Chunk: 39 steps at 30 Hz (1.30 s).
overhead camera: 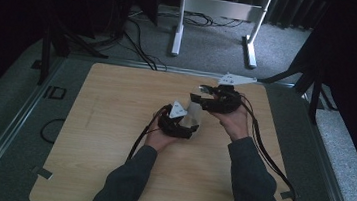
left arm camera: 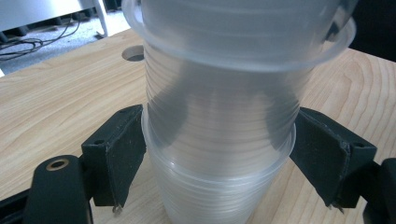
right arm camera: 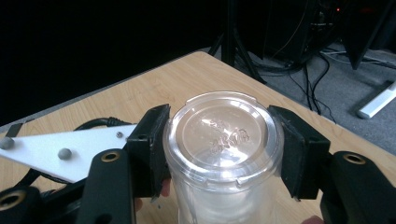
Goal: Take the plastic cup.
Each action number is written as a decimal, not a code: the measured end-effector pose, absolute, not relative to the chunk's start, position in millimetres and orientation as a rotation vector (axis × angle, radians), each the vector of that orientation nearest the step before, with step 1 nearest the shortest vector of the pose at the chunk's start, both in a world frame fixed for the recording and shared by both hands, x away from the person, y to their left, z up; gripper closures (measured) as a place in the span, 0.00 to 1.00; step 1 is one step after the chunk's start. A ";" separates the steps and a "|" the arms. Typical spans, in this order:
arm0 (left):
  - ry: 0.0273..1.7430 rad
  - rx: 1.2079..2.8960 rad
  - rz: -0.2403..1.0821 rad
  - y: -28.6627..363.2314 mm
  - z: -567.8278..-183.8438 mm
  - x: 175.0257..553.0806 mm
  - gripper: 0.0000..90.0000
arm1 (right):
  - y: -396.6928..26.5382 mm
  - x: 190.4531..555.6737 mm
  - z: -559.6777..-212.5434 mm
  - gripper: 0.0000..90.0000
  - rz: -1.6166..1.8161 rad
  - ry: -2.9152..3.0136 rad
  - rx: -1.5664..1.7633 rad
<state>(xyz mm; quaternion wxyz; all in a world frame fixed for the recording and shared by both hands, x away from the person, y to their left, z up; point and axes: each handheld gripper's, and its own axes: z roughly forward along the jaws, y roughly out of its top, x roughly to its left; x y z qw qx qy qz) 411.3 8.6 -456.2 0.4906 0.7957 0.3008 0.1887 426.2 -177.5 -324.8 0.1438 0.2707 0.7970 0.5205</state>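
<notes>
A stack of clear ribbed plastic cups (overhead camera: 195, 111) is held above the middle of the wooden table (overhead camera: 112, 139), between both grippers. My left gripper (overhead camera: 180, 123) is shut on the stack's lower part. In the left gripper view, the cups (left arm camera: 219, 107) stand between the black pads (left arm camera: 122, 154), which press on a cup's rim from both sides. My right gripper (overhead camera: 212, 100) is shut on the other end of the stack. In the right gripper view, a cup's round embossed base (right arm camera: 223, 135) faces the camera and the right gripper (right arm camera: 224, 149) clamps it from both sides.
The table has a round hole (left arm camera: 135, 55) near its far edge. A white desk frame (overhead camera: 215, 14) and loose cables (overhead camera: 137, 41) lie on the grey floor beyond the table. Black cables (overhead camera: 262, 149) trail from the grippers across the tabletop.
</notes>
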 end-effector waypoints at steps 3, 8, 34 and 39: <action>0.731 1.932 0.461 8.9 -455.8 411.2 0.23 | -177.0 425.0 -318.5 0.46 1.508 2.287 0.775; 0.729 1.923 0.469 10.5 -453.6 410.4 0.23 | -178.7 424.8 -313.0 0.46 1.535 2.277 0.773; 0.728 1.902 0.483 19.9 -444.0 404.4 0.26 | -197.8 408.1 -282.2 0.46 1.643 2.216 0.725; 0.729 1.899 0.470 27.4 -442.3 401.1 0.26 | -202.7 402.6 -282.6 0.46 1.638 2.218 0.723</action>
